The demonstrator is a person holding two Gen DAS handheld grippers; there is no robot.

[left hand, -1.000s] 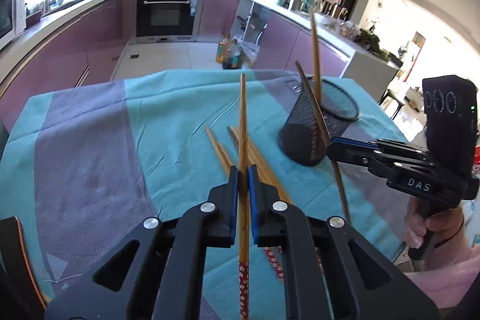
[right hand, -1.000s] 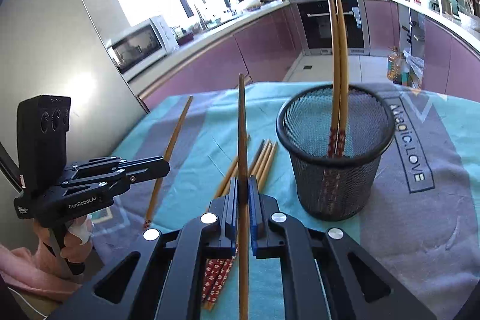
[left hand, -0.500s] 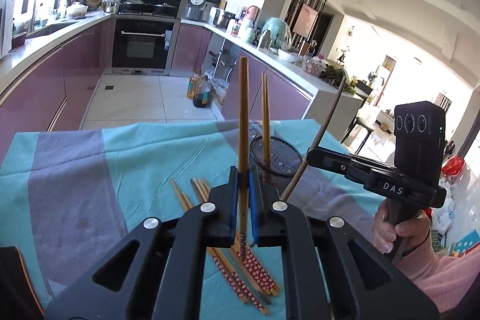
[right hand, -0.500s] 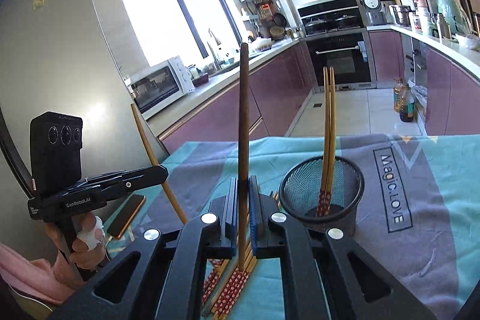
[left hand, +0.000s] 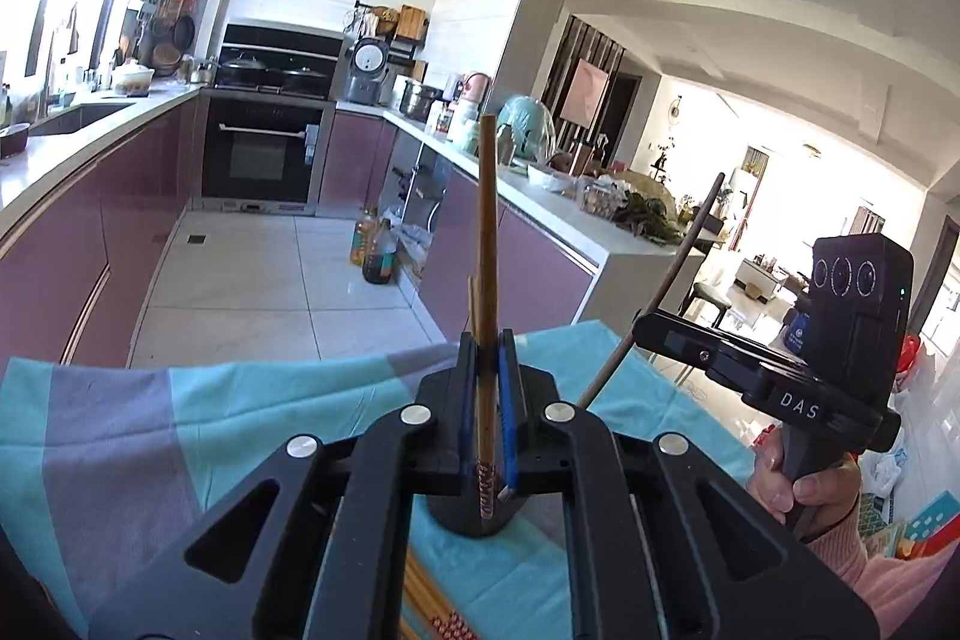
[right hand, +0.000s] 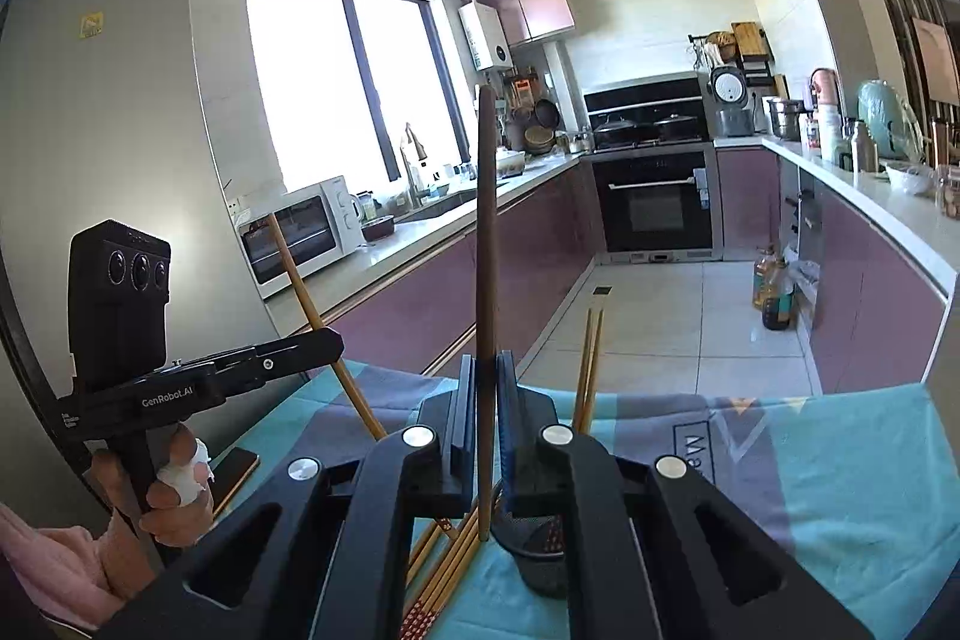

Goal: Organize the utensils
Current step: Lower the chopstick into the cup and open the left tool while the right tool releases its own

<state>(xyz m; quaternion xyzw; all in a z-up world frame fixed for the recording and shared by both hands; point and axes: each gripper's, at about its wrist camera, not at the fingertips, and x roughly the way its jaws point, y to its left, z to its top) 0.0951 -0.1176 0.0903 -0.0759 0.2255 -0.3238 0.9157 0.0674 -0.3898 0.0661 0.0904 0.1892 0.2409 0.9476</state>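
Note:
My left gripper (left hand: 486,361) is shut on a light wooden chopstick (left hand: 487,244) that stands upright between its pads, patterned end down. My right gripper (right hand: 486,382) is shut on a darker chopstick (right hand: 487,232), also upright. Both are raised above the table. The black mesh holder (right hand: 540,562) sits just below and beyond the fingers, with two chopsticks (right hand: 591,358) standing in it. In the left wrist view the holder (left hand: 474,517) is mostly hidden behind my fingers. Several loose chopsticks (right hand: 444,568) lie on the cloth left of the holder. Each view shows the other gripper (left hand: 654,334) (right hand: 327,340) from the side.
A teal and grey cloth (left hand: 180,430) covers the table. A dark phone (right hand: 234,472) lies near the table's left edge. A person's hands (left hand: 798,484) hold the gripper handles. Purple kitchen cabinets, an oven and bottles on the floor (left hand: 375,256) lie beyond the table.
Both grippers have risen with their chopsticks and tilted up toward level. The holder and the loose chopsticks have dropped low in both views, under the fingers.

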